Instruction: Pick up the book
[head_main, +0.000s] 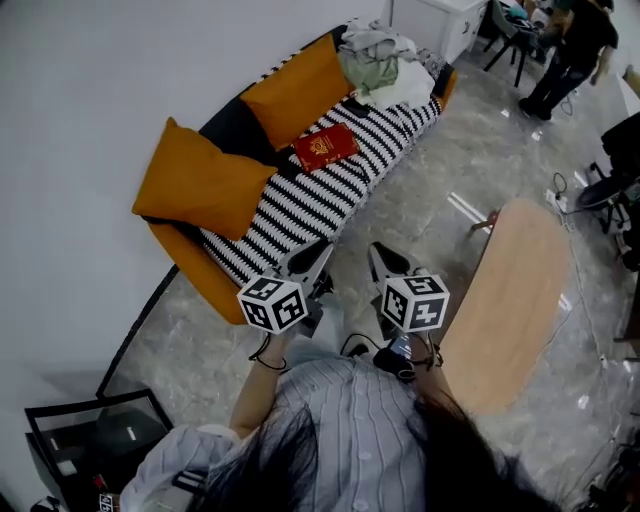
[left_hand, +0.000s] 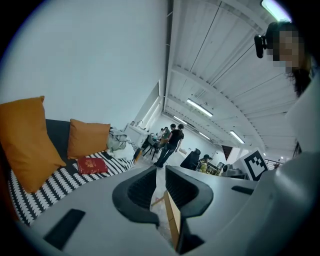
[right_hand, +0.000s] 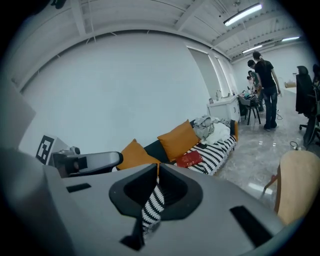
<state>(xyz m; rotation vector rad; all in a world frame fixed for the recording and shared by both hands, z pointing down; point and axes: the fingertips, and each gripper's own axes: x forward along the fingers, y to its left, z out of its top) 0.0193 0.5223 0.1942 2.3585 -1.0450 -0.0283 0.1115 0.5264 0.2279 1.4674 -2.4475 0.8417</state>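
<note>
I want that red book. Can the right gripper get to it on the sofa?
Probably yes, once closer: the red book lies uncovered on the striped sofa; the shut right gripper hangs short of it, with nothing between.

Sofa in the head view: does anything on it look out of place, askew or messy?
Yes. Crumpled clothes are heaped at the far end of the sofa, and the red book lies at an angle on its striped seat. The near orange cushion leans tilted. Nothing looks spilled or damaged.
</note>
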